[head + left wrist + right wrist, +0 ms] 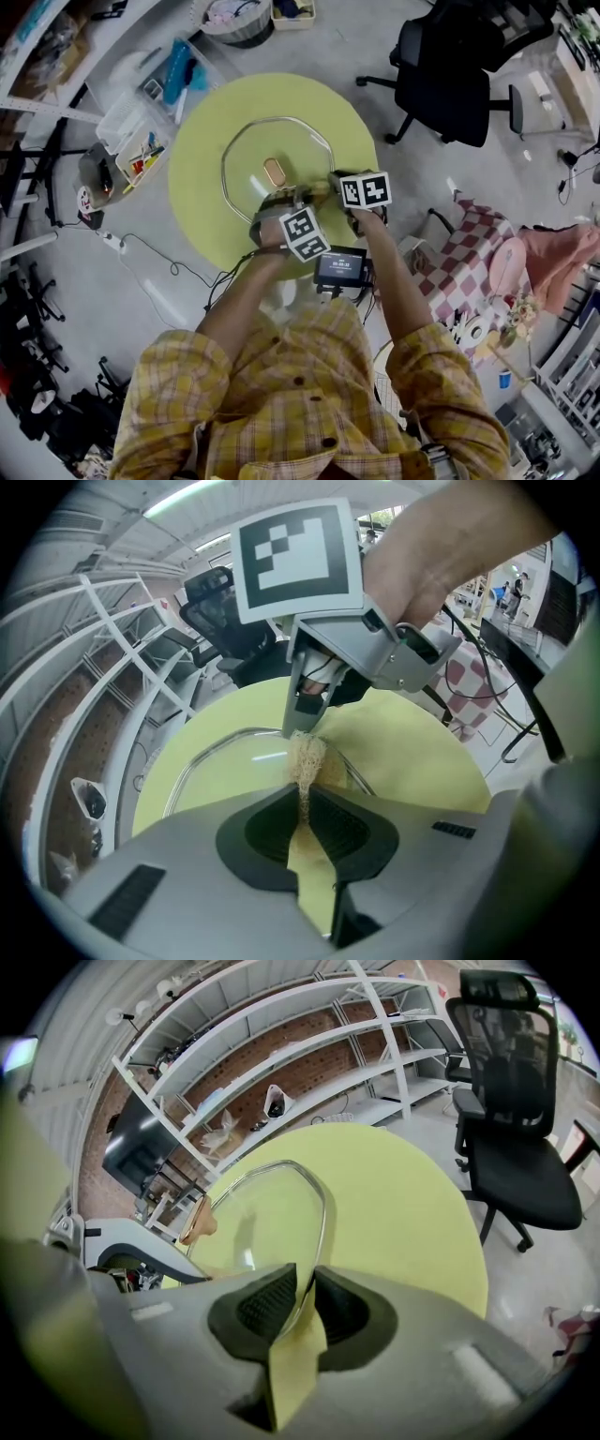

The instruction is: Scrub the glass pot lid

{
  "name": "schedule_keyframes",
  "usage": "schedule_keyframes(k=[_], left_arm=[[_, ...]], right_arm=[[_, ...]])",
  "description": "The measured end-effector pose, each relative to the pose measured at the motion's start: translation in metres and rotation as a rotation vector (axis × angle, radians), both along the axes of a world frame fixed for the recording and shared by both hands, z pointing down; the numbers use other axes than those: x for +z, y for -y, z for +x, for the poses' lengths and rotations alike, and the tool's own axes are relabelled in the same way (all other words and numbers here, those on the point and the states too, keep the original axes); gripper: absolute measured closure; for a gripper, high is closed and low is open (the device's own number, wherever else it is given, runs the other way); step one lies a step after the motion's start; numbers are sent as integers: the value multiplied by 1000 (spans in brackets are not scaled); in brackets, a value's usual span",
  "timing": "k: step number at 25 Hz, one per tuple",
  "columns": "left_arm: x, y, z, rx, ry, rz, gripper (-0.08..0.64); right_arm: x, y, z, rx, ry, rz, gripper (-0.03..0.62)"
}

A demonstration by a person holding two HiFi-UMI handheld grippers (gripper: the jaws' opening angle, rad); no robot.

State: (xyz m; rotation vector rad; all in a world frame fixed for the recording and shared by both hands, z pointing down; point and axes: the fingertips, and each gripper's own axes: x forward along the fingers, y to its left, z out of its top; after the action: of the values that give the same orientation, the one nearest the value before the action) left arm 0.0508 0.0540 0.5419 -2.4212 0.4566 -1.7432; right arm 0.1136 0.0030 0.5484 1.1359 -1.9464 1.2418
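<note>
On the round yellow-green table a glass lid is lying with its brown knob near the middle, and both grippers are meeting at the edge of it nearest the person. The right gripper is clamping that edge: its two dark jaws are pressing together on the metal rim, so the clear pane is stretching away in front of them toward the knob. The left gripper is pinching a beige, fibrous scrub pad, jaws shut tight on the pad's lower part while its frayed top is sticking out past them. That pad is sitting right at the lid's rim, just beside the spot where the right gripper is biting, with the right gripper's tip hanging directly above it in the left gripper view. Whether the pad is actually touching the glass cannot be made out. From the head view the two grippers are crowding close together over the near rim. A black office chair is standing beyond the table.
</note>
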Motion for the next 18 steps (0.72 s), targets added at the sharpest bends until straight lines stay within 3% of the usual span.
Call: schedule_keyframes(k=[18], left_arm=[[2,-19,-13,-8,-12,-24,522]], right_arm=[[0,-1,-1,-23,-13,-11,531]])
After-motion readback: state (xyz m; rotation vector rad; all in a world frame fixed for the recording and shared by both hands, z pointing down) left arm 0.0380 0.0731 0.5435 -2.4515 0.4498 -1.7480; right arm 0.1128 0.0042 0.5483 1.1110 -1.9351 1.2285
